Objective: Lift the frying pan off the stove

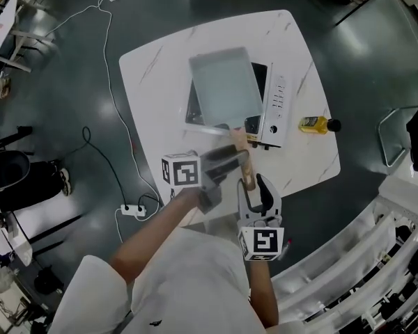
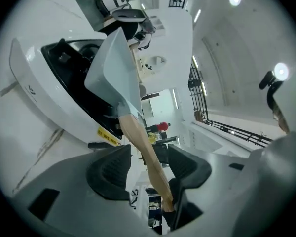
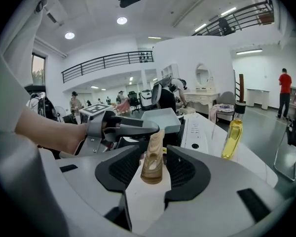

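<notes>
One frying pan (image 1: 225, 85), square and pale, sits on the single stove (image 1: 275, 106), and its wooden handle (image 1: 245, 169) points towards the person. One oil bottle (image 1: 315, 124) lies just beside the stove on the white surface (image 1: 160, 68). There are two grippers. The left gripper (image 1: 230, 158) reaches across the handle from the side, roughly level. The right gripper (image 1: 255, 186) faces the handle's end, tilted downward. Both have their fingers spread, with the handle between them but not clamped.

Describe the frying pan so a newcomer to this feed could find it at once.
In the middle of the head view is a white table, and on it lies a flat black stove with a white control strip. The frying pan rests on top of it: square, pale grey-blue, and the only thing with a wooden handle, unlike the yellow oil bottle beside the stove.
</notes>
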{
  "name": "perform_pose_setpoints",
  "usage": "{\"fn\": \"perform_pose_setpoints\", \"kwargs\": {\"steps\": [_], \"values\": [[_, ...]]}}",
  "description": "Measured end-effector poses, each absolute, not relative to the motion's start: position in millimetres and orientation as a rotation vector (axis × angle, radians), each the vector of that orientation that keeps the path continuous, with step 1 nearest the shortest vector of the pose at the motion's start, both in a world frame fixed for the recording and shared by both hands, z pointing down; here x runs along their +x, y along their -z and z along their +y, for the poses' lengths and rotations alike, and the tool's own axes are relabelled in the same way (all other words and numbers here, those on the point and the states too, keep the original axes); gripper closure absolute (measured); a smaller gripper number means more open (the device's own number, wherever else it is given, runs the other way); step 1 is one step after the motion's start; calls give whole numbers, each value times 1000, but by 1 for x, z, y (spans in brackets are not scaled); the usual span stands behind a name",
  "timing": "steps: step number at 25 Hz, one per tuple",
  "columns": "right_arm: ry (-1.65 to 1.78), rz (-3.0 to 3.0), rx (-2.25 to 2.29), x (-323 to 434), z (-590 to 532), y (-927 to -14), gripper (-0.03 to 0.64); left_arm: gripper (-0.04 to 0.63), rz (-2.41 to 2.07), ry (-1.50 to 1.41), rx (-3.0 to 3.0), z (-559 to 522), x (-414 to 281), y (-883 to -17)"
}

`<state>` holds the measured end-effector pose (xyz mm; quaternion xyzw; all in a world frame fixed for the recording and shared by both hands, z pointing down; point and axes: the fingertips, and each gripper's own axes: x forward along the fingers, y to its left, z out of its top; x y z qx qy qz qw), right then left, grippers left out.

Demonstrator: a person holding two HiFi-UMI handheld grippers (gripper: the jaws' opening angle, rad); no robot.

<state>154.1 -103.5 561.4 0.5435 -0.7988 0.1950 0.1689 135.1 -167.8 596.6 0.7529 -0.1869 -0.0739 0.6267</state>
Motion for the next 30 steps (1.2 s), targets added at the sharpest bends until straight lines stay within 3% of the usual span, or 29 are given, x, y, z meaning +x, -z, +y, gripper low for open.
{"fn": "perform_pose_setpoints", "kwargs": {"steps": [5,14,21,30], "values": [[-569,-2264,1526,156,-109,-575,456,387,-388,180,1714,-176,149,-607],[-594,-2252,1530,156,-109,-582,456,469,-332,251,1621,-179,155,-607],[-528,-2228,1525,159,-112,-586,497,471,-317,269,1624,-179,158,-606],[-548,-2259,1522,160,-106,-576,501,465,-327,266,1626,-173,160,-598]]}}
